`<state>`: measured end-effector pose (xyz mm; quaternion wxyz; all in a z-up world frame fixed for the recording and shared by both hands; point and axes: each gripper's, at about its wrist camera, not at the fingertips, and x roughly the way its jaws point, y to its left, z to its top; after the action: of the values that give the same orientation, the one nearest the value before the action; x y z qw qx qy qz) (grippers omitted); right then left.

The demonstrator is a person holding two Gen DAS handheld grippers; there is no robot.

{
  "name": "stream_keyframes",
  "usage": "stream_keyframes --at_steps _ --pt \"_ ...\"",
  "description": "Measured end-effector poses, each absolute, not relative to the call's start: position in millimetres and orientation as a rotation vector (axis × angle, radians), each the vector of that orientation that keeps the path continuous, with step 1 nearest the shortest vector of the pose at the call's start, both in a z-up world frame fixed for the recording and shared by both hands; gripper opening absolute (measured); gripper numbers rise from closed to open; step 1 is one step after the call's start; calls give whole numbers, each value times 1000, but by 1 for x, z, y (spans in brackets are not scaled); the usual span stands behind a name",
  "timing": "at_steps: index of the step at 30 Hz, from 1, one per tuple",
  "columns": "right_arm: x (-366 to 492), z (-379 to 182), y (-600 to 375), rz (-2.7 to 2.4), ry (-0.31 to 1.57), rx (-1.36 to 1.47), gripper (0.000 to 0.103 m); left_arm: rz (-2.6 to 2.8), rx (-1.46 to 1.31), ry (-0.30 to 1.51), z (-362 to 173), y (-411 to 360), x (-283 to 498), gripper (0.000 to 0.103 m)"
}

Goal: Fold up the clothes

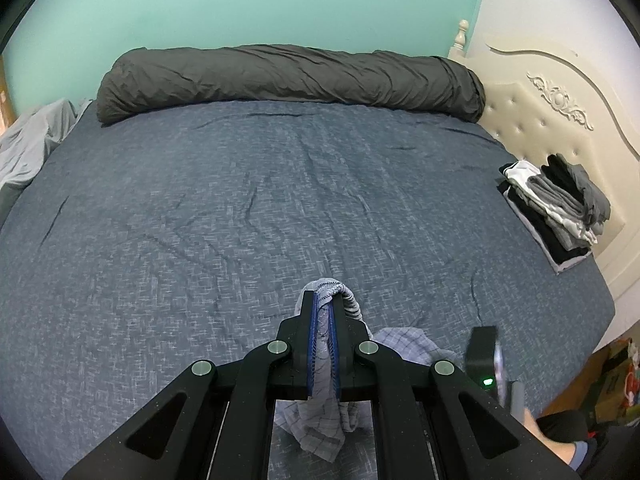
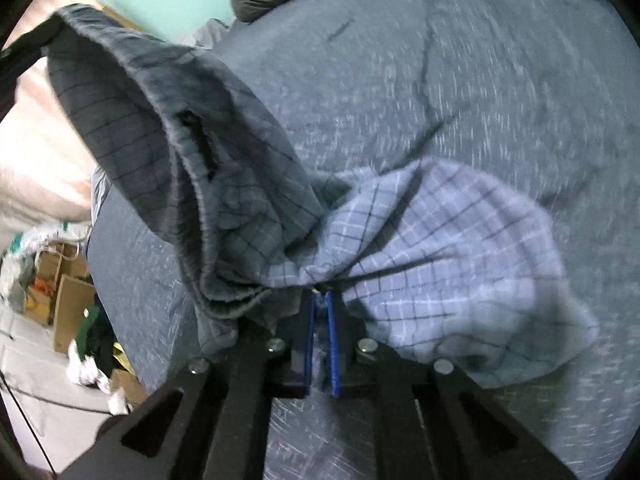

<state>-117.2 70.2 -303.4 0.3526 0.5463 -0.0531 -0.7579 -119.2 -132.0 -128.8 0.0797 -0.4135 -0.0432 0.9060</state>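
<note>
A light blue checked garment (image 1: 320, 420) with a gathered waistband hangs from my left gripper (image 1: 322, 296), which is shut on its band above the dark blue bed sheet (image 1: 240, 208). In the right wrist view the same checked garment (image 2: 440, 248) spreads out in front, one part lifted up to the left with a slit opening showing. My right gripper (image 2: 320, 296) is shut on a bunched fold of it. The right gripper's body (image 1: 486, 356) shows at the lower right of the left wrist view, beside a hand.
A rolled dark grey duvet (image 1: 288, 80) lies along the far edge of the bed. A pile of folded clothes (image 1: 556, 208) sits at the right by the cream headboard (image 1: 560, 112). Grey cloth (image 1: 32, 148) lies at the left edge. Cardboard boxes (image 2: 64, 304) and clutter stand on the floor.
</note>
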Motion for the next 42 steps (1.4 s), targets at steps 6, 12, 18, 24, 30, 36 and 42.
stream_keyframes --at_steps 6,12,18,24,30,36,42 --pt "-117 -264 101 -2031 -134 1305 4 2724 -1220 -142 -118 -134 -111 6" --pt "-117 -202 144 -2143 -103 1157 4 2756 -1171 -176 -95 -139 -99 6" --pt "-122 -135 182 -2245 -99 1025 4 2779 -1104 -207 -65 -139 -86 6" --pt "-114 -72 217 -2325 -89 913 4 2796 -1034 -191 -31 -131 -73 6" --pt "-112 -40 231 -2364 -72 842 4 2803 -978 -184 -6 -125 -59 6" --pt "-102 -9 251 -2389 -57 773 4 2808 -926 -188 14 -120 -46 6" --pt "-93 19 277 -2410 -72 725 4 2794 -897 -197 27 -113 -38 6"
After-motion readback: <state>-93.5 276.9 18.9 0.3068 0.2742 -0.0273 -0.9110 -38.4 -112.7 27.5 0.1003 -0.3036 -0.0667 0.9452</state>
